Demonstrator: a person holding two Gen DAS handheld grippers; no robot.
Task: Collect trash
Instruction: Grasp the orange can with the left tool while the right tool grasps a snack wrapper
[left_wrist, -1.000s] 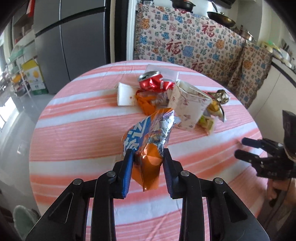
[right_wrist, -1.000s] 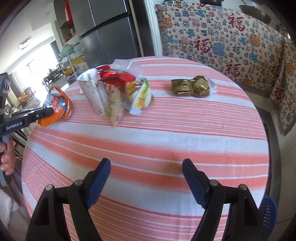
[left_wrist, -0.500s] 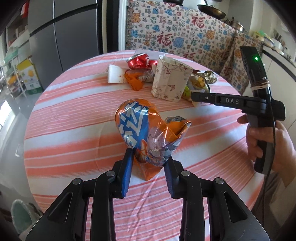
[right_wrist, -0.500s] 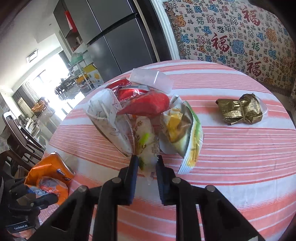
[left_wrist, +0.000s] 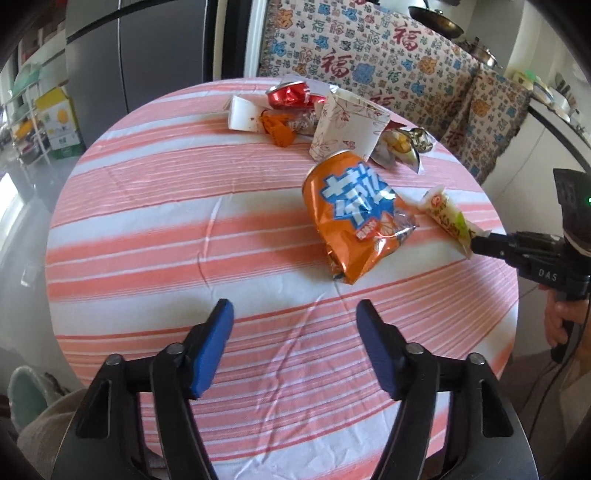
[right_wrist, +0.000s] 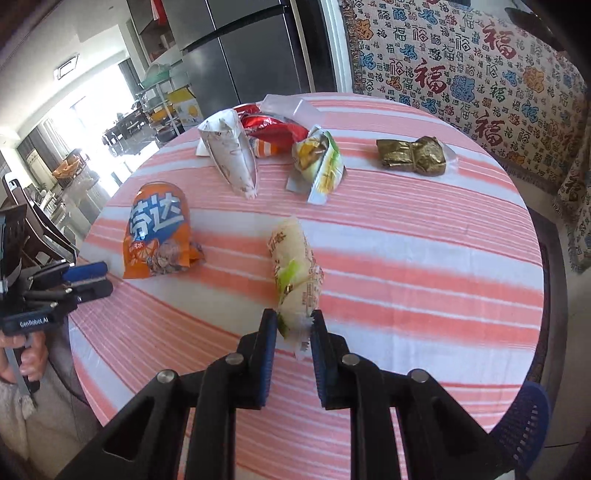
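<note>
On the striped table (right_wrist: 424, 236), the right gripper (right_wrist: 294, 325) is clamped on a pale wrapper's (right_wrist: 295, 266) crimped end: light, limp, slippery film, best held there. The left gripper (left_wrist: 293, 325), jaws just opened and empty, stands behind the orange bag (left_wrist: 354, 206).

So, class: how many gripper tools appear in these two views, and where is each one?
2. The left gripper hovers open near the orange packet; the right gripper pinches a pale wrapper over the striped table.
</note>
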